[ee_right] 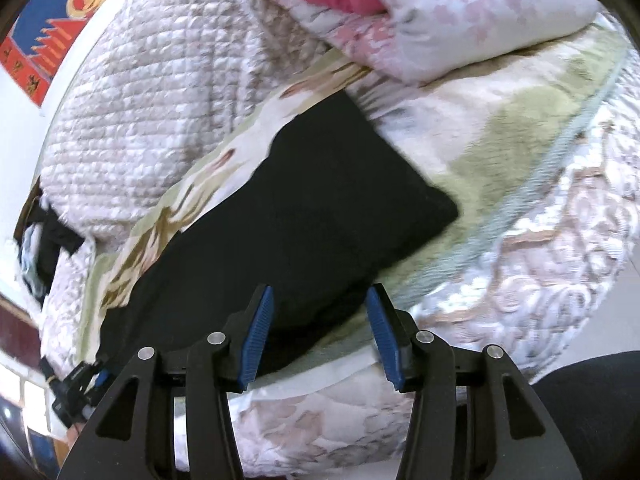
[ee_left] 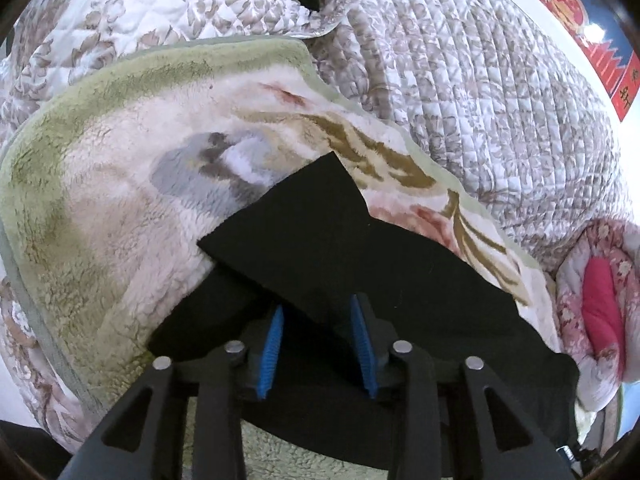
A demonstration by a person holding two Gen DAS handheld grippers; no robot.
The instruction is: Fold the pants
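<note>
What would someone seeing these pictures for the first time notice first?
First, the flat black fabric pants spread mid-frame on a plush cream and green floral blanket, one corner folded over. Next, the blue ribbed pads of the open left gripper and right gripper at the bottom. A bright pink quilt sits at the blanket's far end.

The wall poster (ee_left: 576,28), red and blue, is carrying the only writing in view: dark characters on its red lower corner in the left wrist view, too small and cut off to read. In the right wrist view the same poster (ee_right: 44,40) is showing a round emblem only.
</note>
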